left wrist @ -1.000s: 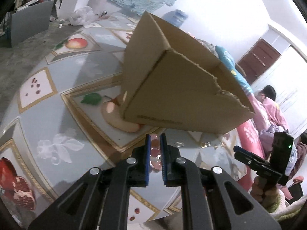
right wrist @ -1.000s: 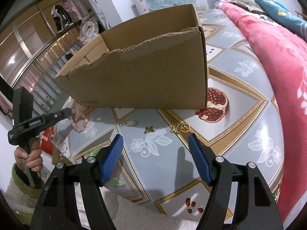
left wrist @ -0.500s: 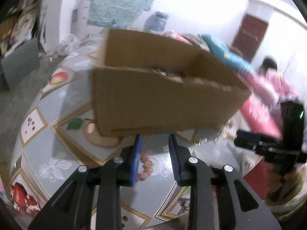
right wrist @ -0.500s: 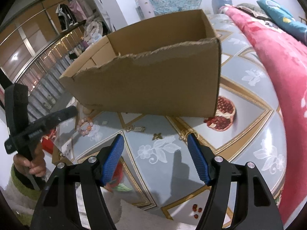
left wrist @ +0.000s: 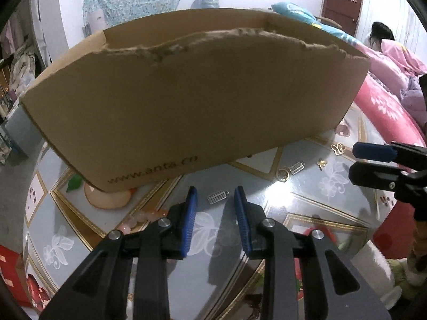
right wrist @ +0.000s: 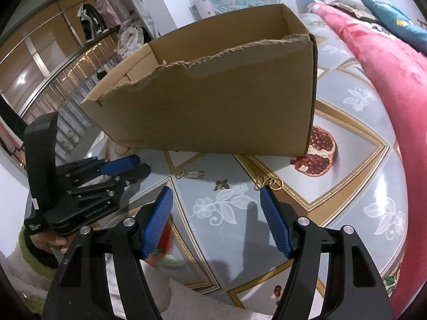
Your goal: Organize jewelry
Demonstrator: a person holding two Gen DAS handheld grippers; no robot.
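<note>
A torn-edged cardboard box (left wrist: pixel 192 101) stands on the patterned table; it also shows in the right wrist view (right wrist: pixel 226 106). Small jewelry lies in front of it: a silver comb-shaped piece (left wrist: pixel 217 197), a gold ring (left wrist: pixel 283 174), another silver piece (left wrist: pixel 296 168), gold charms (left wrist: pixel 337 148), and pink beads (left wrist: pixel 138 220) left of my fingers. My left gripper (left wrist: pixel 215 218) is open and empty just short of the silver piece. My right gripper (right wrist: pixel 216 221) is open and empty above the table, near a gold butterfly (right wrist: pixel 222 185) and a gold clasp (right wrist: pixel 268 182).
A red floral quilt (right wrist: pixel 387 61) borders the table on the right. A person in pink (left wrist: pixel 395 50) sits at the far right. My left gripper shows in the right wrist view (right wrist: pixel 120 166); a wardrobe (right wrist: pixel 40 61) stands behind it.
My left gripper has opened and swung right, from the pink beads to face the box's long side and the silver piece. My right gripper has moved slightly closer to the table.
</note>
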